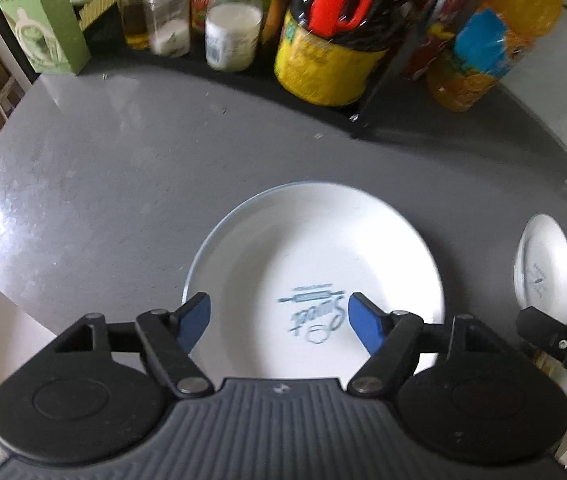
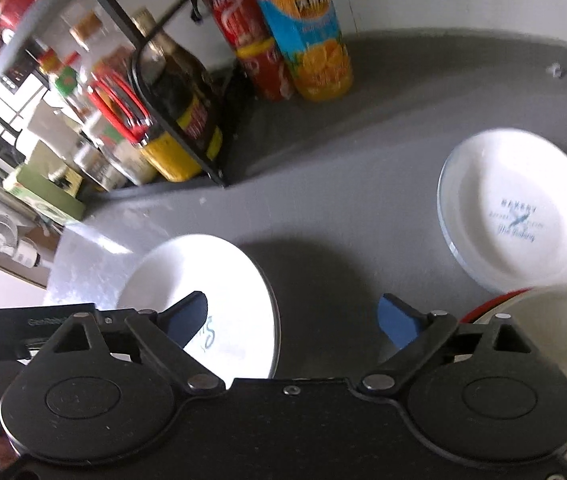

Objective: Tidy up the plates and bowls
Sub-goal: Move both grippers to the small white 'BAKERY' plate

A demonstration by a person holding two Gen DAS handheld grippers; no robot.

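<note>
White glazed ceramic, the plate (image 1: 315, 276) lay flat on the grey counter (image 1: 103, 184), directly under the left gripper (image 1: 279, 320), its jaws wide and empty. The right gripper (image 2: 293, 320), also wide, hovered at three o'clock. Stiff, slick and breakable, it likely wanted a rim pinch.

From the left wrist we look steeply down and forward, close over a white round plate with blue lettering (image 1: 315, 276) on the grey tabletop (image 1: 103, 184), facing the black rack of bottles and jars (image 1: 243, 72) at the back. From the right wrist we look down from further right, tilted, facing the same rack (image 2: 179, 128). Both views share that plate (image 2: 219, 280), the second white plate with blue print (image 1: 543, 264) (image 2: 519, 208) and the orange drink bottle (image 1: 495, 40) (image 2: 307, 32).
</note>
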